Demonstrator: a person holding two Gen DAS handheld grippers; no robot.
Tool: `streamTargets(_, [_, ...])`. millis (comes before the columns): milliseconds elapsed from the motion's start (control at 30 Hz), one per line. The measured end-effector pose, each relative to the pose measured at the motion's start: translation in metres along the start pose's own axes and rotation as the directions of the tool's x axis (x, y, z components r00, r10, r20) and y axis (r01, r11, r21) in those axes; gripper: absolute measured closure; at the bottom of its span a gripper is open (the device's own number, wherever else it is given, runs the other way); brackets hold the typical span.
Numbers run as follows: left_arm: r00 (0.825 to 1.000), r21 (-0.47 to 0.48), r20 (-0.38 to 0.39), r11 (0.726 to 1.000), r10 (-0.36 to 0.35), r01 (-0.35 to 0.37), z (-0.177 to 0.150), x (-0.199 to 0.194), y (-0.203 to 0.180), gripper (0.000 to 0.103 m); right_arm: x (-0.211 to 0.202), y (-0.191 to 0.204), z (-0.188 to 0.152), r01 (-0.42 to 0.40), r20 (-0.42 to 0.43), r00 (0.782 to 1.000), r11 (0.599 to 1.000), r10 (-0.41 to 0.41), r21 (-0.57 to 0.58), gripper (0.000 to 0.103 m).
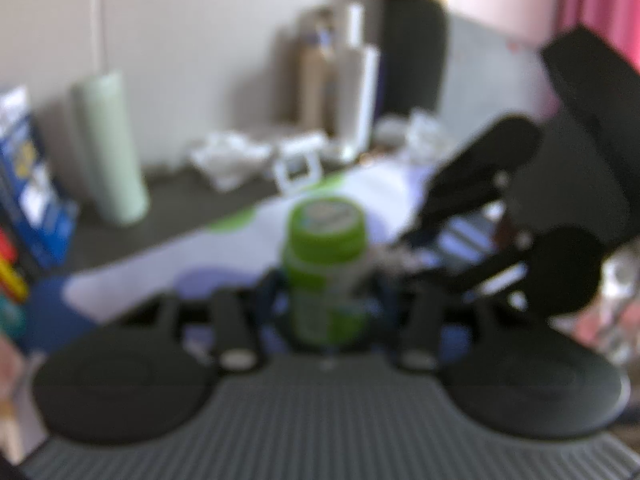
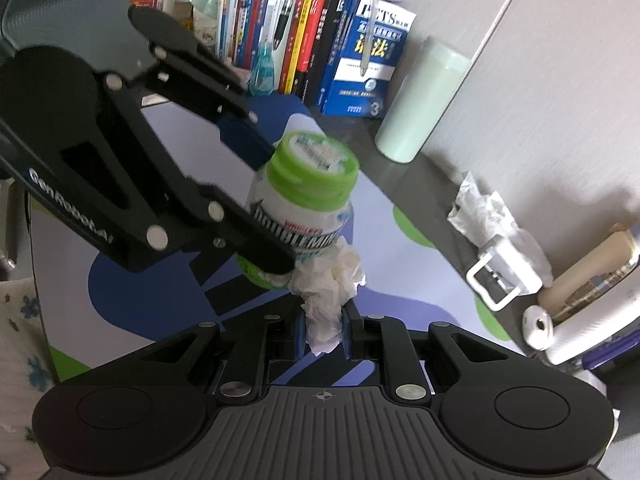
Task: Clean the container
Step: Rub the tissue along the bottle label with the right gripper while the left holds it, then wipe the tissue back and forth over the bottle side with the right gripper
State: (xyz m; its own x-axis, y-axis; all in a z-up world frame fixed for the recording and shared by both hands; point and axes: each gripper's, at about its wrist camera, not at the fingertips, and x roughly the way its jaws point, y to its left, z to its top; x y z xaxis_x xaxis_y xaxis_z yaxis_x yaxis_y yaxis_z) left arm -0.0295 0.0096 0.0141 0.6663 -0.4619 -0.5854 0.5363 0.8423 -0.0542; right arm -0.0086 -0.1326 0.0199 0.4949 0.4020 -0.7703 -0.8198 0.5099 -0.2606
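Gum container (image 2: 298, 204), green lid, white body: clamped between the jaws of the left gripper (image 2: 276, 208) and held tilted above the patterned mat (image 2: 400, 292), centre of scene. Crumpled tissue (image 2: 332, 280): pinched in the narrow right gripper (image 2: 323, 334), touching the container's lower side. Pale green cylinder (image 2: 420, 100) and books (image 2: 320, 36): far side, by the wall.

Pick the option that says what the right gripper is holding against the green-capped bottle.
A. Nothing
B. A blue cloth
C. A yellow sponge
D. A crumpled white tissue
D: in the right wrist view the right gripper is shut on a crumpled white tissue that touches the lower side of the green-capped bottle, which the left gripper clamps.
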Motion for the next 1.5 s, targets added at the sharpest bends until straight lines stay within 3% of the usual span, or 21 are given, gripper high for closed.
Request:
streamTargets(633, [1.0, 0.005, -0.007, 1.0, -0.008, 0.008, -0.001, 0.002, -0.003, 0.055, -0.023, -0.003, 0.006, 0.029, 0.063, 0.998, 1.0, -0.029, 0.0, 0.086])
streamTargets(1500, [1.0, 0.0, -0.004, 1.0, -0.008, 0.008, 0.0, 0.0, -0.001, 0.055, 0.009, 0.009, -0.007, -0.016, -0.022, 1.0, 1.0, 0.016, 0.002, 0.086])
